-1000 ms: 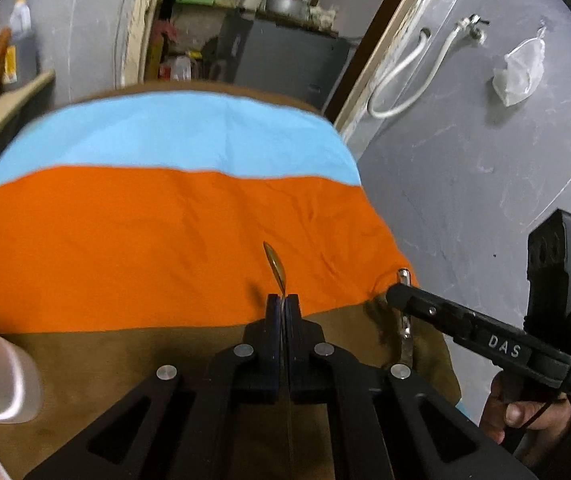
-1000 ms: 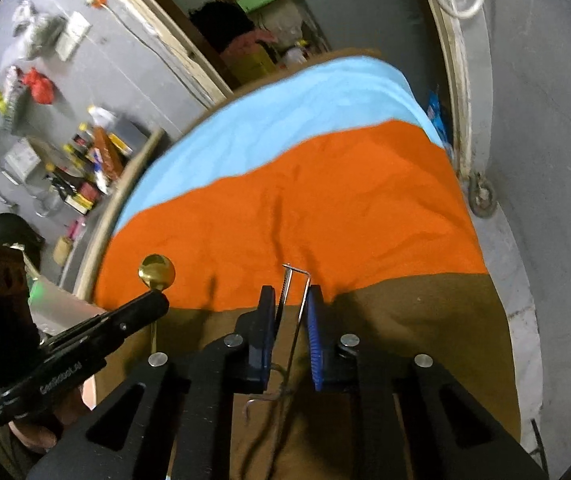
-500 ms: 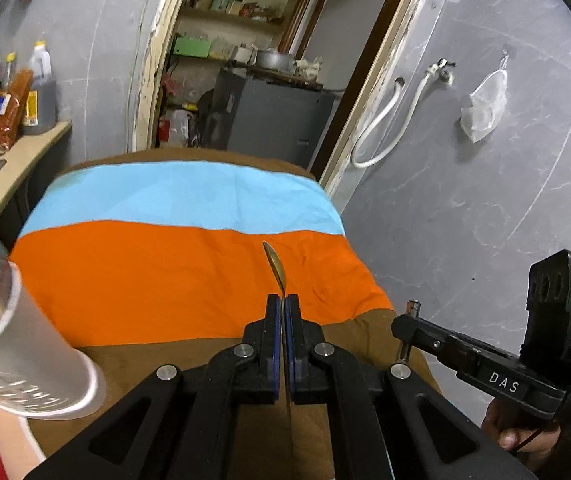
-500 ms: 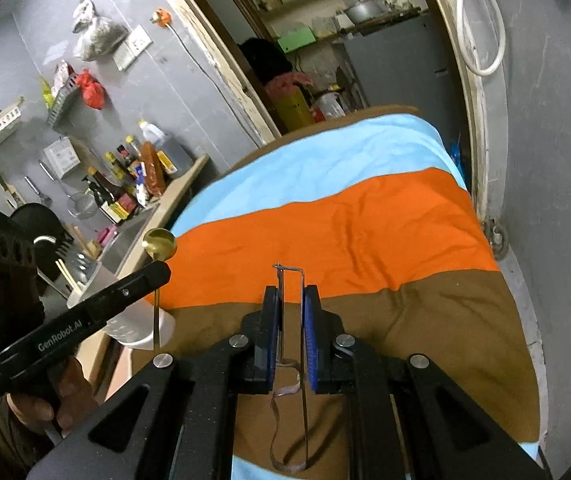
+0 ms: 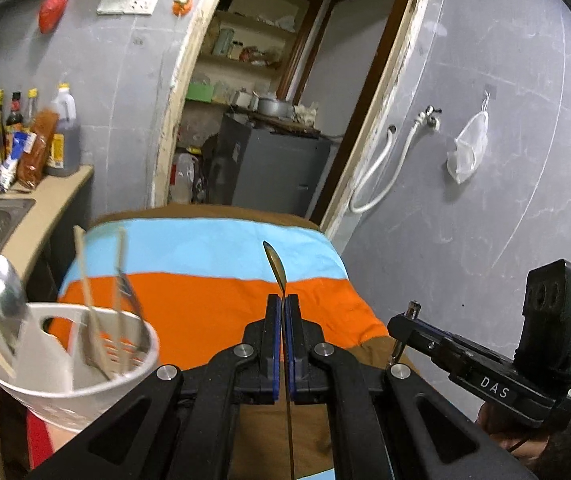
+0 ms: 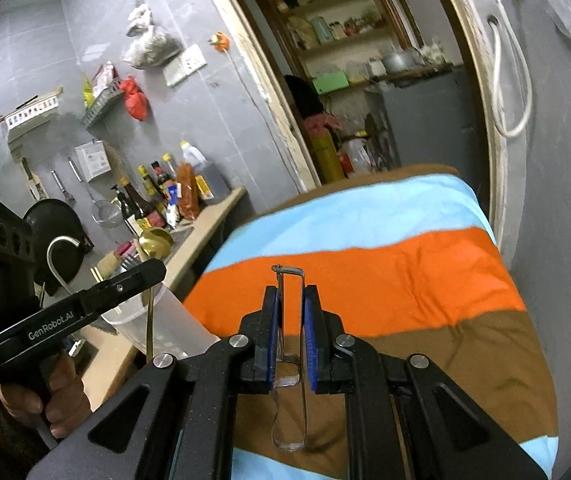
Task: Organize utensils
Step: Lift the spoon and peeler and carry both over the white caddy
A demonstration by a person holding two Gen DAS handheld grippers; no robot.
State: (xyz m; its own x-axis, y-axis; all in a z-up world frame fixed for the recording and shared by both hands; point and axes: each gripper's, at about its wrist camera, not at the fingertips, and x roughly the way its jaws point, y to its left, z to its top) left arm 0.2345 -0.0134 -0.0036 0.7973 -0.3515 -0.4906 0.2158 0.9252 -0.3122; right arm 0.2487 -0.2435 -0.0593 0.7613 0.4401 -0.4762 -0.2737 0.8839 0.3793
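Observation:
My left gripper (image 5: 283, 304) is shut on a gold spoon (image 5: 275, 266), bowl end up, held in the air above the striped cloth (image 5: 205, 292). In the right wrist view the gold spoon's round bowl (image 6: 156, 241) sticks up from the left gripper (image 6: 153, 270). A white utensil holder (image 5: 65, 364) stands at lower left with chopsticks, a fork and a steel spoon in it; it also shows in the right wrist view (image 6: 165, 320). My right gripper (image 6: 290, 300) is shut on a metal peeler (image 6: 291, 320), raised above the cloth. In the left wrist view the right gripper (image 5: 405, 324) is to the right.
A counter (image 5: 45, 204) with a sink and sauce bottles (image 5: 17, 140) runs along the left. A grey wall with a white hose (image 5: 381, 176) is on the right. A doorway to a storeroom (image 5: 269, 120) lies ahead.
Both grippers have risen and tilted up with their utensils. The left gripper has moved so that the white utensil holder now shows fully at lower left.

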